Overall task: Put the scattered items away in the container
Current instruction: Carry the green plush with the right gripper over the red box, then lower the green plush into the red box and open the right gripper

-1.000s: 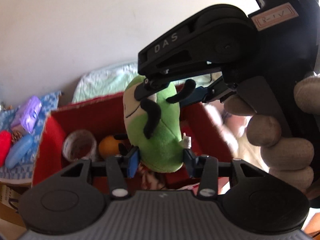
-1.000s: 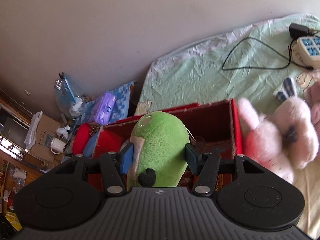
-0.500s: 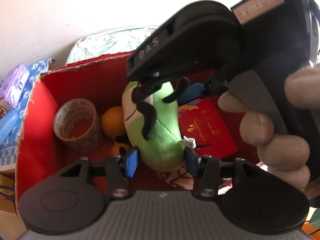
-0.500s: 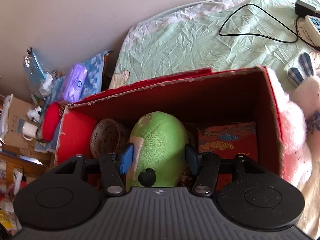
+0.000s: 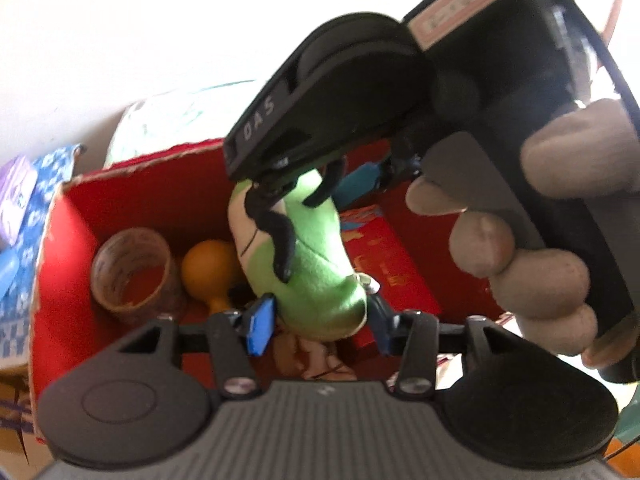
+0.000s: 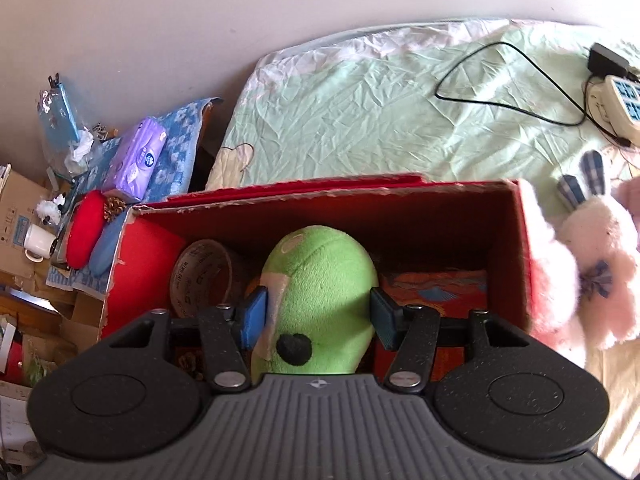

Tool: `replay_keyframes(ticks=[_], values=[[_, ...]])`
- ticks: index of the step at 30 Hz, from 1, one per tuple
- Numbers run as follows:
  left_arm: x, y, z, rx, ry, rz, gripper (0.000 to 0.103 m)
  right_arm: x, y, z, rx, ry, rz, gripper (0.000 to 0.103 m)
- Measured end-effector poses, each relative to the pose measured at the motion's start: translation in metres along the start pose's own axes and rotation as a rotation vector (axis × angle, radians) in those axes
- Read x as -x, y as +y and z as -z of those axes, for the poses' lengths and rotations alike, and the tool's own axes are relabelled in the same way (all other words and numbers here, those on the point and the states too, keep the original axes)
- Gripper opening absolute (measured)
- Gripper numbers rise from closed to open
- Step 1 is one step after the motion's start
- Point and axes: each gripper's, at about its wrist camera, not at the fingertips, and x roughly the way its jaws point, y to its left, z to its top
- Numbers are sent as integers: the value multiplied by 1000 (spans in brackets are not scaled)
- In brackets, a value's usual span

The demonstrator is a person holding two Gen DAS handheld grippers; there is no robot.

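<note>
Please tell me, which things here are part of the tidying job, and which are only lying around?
Part of the job:
green plush toy, gripped by right gripper and left gripper
red box
tape roll
orange ball

Lying around:
purple tissue pack
white mug
power strip

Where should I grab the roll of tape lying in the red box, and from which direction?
Take the tape roll by its ring wall, coming from above: one finger down the open core, the other outside. The core faces upward, and the red box wall on one side and the orange ball on the other probably leave little room to span the whole roll.
</note>
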Motion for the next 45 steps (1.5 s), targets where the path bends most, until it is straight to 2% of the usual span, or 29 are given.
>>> replay_keyframes(ticks=[2,3,5,9,12,15,18,26,31,37,45], values=[[-7,-1,1,-5,23,-5,49,-8,-6,1,-14,18,10,58],[-11,0,2,-5,36,-11,49,-14,-8,2,-9,22,-11,58],[-15,1,3,-14,42,-24,50,-18,-11,6,-8,2,-42,60],[-17,7,5,-3,50,-7,53,-18,-4,9,10,-20,-31,67],[-12,9,6,3,39,-4,63,-12,-5,9,11,-29,-31,69],[-3,7,5,7,31,9,68,-4,-5,10,24,-58,-12,70],[3,4,5,-4,15,7,79,-2,-6,10,31,-76,-9,76],[13,3,5,-10,-2,0,80,7,-15,12,-7,-84,-62,74],[15,7,6,-19,-26,-8,83,17,-14,14,-7,-115,-58,76],[18,6,5,-19,-39,-16,83,21,-30,14,-79,-115,-78,75],[28,-2,-2,-21,-74,-26,82,48,-47,18,-117,-183,-93,74]])
